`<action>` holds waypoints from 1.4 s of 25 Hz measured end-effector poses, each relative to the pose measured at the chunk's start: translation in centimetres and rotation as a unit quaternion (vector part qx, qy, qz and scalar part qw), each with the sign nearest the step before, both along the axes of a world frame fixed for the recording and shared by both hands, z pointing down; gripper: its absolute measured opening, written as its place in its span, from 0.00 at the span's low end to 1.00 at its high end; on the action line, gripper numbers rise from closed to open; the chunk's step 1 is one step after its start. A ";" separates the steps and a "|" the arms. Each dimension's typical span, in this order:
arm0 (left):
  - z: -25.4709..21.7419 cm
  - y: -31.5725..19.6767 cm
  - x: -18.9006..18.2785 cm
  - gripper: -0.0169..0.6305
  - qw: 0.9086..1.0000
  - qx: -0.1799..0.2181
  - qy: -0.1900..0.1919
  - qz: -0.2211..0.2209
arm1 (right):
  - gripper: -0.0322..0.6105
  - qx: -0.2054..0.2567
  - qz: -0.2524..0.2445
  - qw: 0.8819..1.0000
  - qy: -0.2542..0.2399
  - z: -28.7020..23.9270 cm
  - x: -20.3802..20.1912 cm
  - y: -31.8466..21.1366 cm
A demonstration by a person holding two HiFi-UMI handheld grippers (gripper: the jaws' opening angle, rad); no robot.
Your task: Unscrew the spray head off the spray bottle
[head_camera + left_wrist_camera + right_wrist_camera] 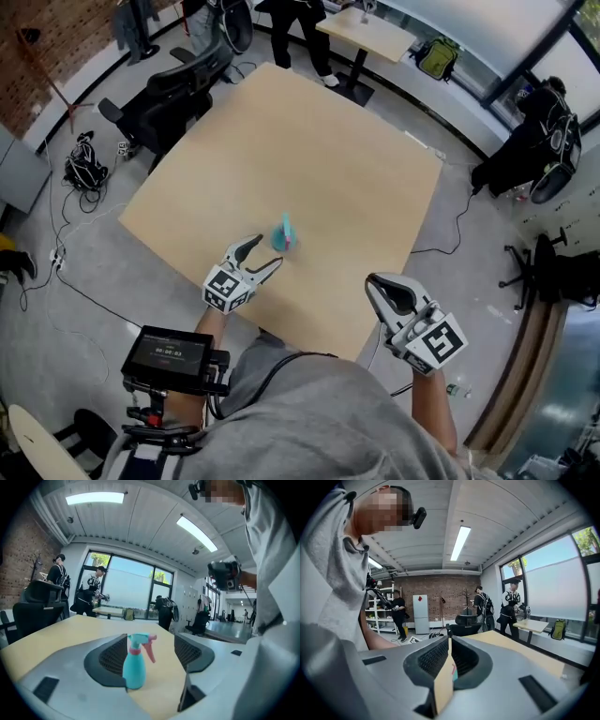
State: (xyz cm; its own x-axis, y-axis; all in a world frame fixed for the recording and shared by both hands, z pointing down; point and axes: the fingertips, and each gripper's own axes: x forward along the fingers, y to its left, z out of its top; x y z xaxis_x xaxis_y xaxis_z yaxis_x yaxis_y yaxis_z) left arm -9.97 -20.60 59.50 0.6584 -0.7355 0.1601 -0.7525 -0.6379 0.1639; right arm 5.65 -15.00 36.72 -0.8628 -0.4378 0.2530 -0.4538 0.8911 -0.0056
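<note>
Spray bottle (284, 234): stands upright on the desk (309, 141), in the near half; teal body, pink collar and pink trigger.
Spray head (139, 641): seated on the bottle's neck, trigger pointing toward 3 o'clock in the left gripper view.
Wrist screen (171, 354): strapped on the person's left forearm, nearest the camera, at 7 o'clock from the bottle.
Left tongs (269, 251): released, jaws spread apart; the bottle sits just beyond the tips at 1 o'clock in the head view. In the left gripper view it shows in the gap, nearer the left pad, with neither pad pressing on it.
Right tongs (375, 283): clenched, jaws together with nothing held; off the desk's near edge, at 4 o'clock from the bottle and well apart from it.
Desk: pale wood, bare apart from the bottle.
Office chair (173, 94): black, off the desk at 10 o'clock.
Small table (370, 33): beyond the desk's far corner at 12 o'clock, people standing near it.
Backpack (437, 56): yellow-green, by the window at 1 o'clock.
</note>
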 end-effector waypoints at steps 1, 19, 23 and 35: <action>1.9 -1.1 0.3 0.50 1.000 -0.009 -0.018 0.006 | 0.06 -0.003 0.005 1.000 0.000 0.1 -0.2 -0.6; 15.9 -9.9 6.4 0.64 0.986 -0.050 -0.135 0.086 | 0.06 -0.076 0.074 0.992 0.061 4.0 0.1 -4.6; 14.3 -8.8 6.9 0.63 0.977 -0.025 -0.184 0.105 | 0.26 -0.081 0.053 0.994 0.051 4.9 -1.3 -5.1; 3.1 -6.1 6.8 0.63 0.897 0.139 -0.407 0.098 | 0.42 -0.332 0.086 0.939 -0.011 13.2 -7.1 -7.3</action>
State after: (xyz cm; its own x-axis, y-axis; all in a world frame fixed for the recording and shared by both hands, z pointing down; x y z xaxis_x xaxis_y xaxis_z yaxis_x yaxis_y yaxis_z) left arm -3.19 -26.72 62.64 0.5283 -0.7039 0.4748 -0.4191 -0.7025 -0.5752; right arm -1.41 -22.26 49.91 -0.8019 -0.3222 0.5031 -0.5837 0.6017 -0.5452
